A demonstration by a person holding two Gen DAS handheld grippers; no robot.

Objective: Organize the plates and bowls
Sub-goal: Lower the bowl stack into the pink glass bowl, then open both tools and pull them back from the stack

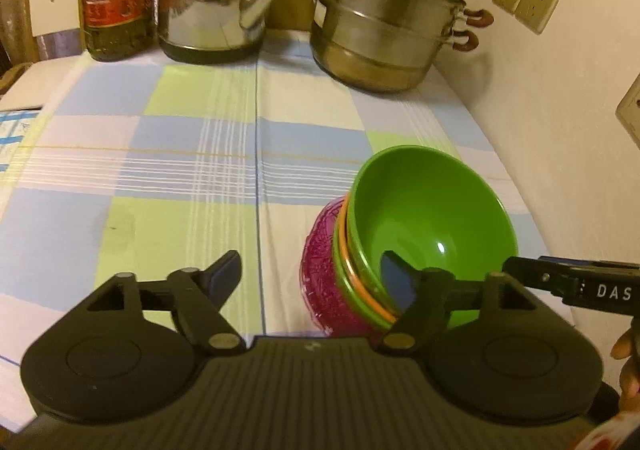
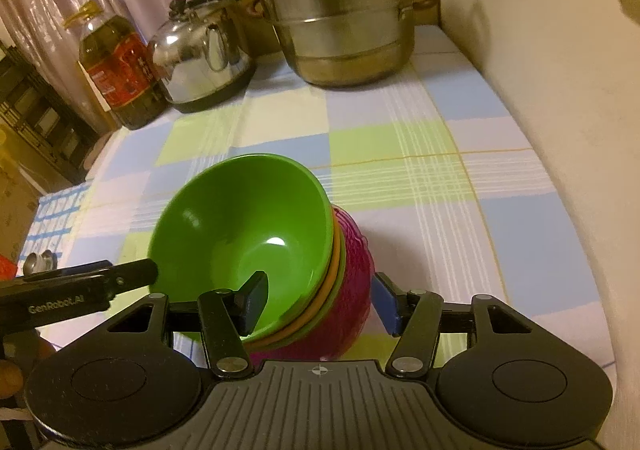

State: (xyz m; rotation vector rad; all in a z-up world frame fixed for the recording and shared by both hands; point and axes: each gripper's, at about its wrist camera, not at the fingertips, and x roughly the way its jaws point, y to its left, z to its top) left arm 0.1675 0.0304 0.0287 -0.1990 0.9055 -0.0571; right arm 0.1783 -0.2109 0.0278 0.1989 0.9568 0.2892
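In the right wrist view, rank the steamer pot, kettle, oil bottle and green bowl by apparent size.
1. green bowl, though nearness inflates it
2. steamer pot, about the same; unsure against the bowl
3. kettle
4. oil bottle, close to the kettle

We've got both wrist cams low and close, facing the back wall. Left views from left, right from right; both share the nested green plastic bowl stack (image 1: 420, 226) (image 2: 248, 234).
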